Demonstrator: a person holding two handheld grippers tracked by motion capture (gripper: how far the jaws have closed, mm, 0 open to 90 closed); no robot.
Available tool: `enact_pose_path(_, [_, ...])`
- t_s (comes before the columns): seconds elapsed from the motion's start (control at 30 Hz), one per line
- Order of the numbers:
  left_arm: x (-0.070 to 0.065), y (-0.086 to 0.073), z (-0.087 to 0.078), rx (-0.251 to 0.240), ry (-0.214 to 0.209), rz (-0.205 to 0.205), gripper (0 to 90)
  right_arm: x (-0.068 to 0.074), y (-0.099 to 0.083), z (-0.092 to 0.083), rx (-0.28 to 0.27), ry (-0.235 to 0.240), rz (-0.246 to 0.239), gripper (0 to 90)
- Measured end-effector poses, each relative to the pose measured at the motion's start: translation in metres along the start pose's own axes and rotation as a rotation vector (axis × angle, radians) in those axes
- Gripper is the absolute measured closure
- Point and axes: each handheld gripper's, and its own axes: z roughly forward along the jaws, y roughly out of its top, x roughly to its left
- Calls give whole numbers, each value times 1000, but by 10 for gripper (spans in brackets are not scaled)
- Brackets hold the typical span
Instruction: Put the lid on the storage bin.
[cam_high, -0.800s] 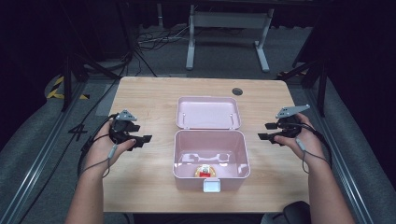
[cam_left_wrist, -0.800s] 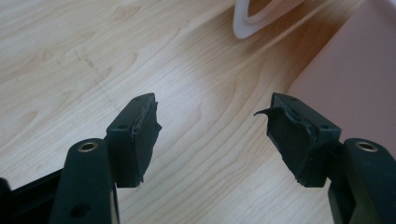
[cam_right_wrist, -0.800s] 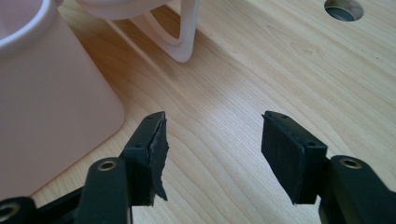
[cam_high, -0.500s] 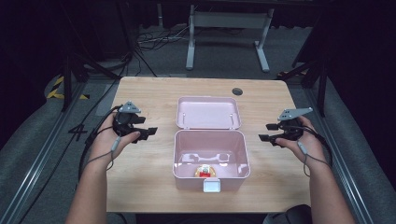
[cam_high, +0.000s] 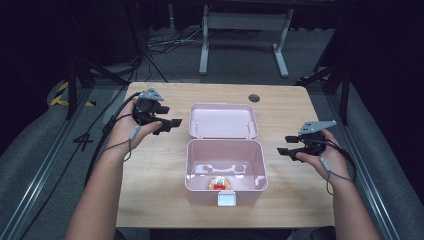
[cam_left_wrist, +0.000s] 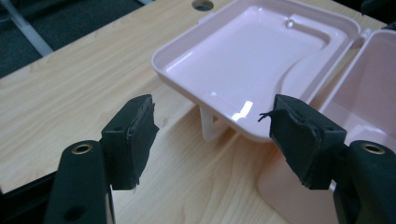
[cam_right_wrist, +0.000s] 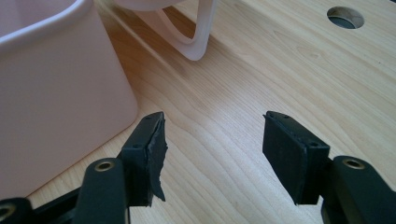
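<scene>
A pink plastic box (cam_high: 225, 162) stands open in the middle of the wooden table, its lid (cam_high: 222, 120) laid back flat behind it. A small red and yellow object (cam_high: 218, 183) lies inside near the front wall. My left gripper (cam_high: 172, 123) is open, just left of the lid's left edge, jaws pointing at it; the lid (cam_left_wrist: 252, 60) lies close ahead of my left gripper (cam_left_wrist: 212, 128). My right gripper (cam_high: 284, 145) is open, right of the box, a short gap from its wall. The box wall (cam_right_wrist: 51, 88) stands left of my right gripper (cam_right_wrist: 212, 135).
The wooden table (cam_high: 150, 170) has a round cable hole (cam_high: 254, 98) behind the lid. A white latch (cam_high: 226, 200) sticks out from the box front. Beyond the table's far edge are a dark floor, cables and a metal stand (cam_high: 240, 30).
My left gripper has moved up and to the right, from the table's left side to the lid's left edge. The right gripper has stayed almost in place.
</scene>
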Motion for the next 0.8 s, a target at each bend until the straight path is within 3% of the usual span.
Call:
enact_pose_path(0.13, [7, 10, 9, -23, -17, -10, 320, 1, -3, 0, 7, 2, 8, 401])
enact_pose_path(0.23, [16, 19, 18, -69, -42, -21, 322, 3, -5, 1, 15, 4, 11, 406])
enact_pose_path(0.33, [23, 26, 26, -60, -8, -9, 322, 5, -6, 1, 14, 3, 4, 403])
enact_pose_path(0.43, [28, 33, 34, -56, 25, -22, 321, 6, -9, -2, 7, -4, 6, 398])
enact_pose_path(0.57, [36, 39, 46, -109, 5, -55, 324, 6, -12, -4, 6, -7, 15, 398])
enact_pose_path(0.8, [44, 42, 65, -93, -32, -83, 333, 8, -16, -6, 0, -5, 14, 399])
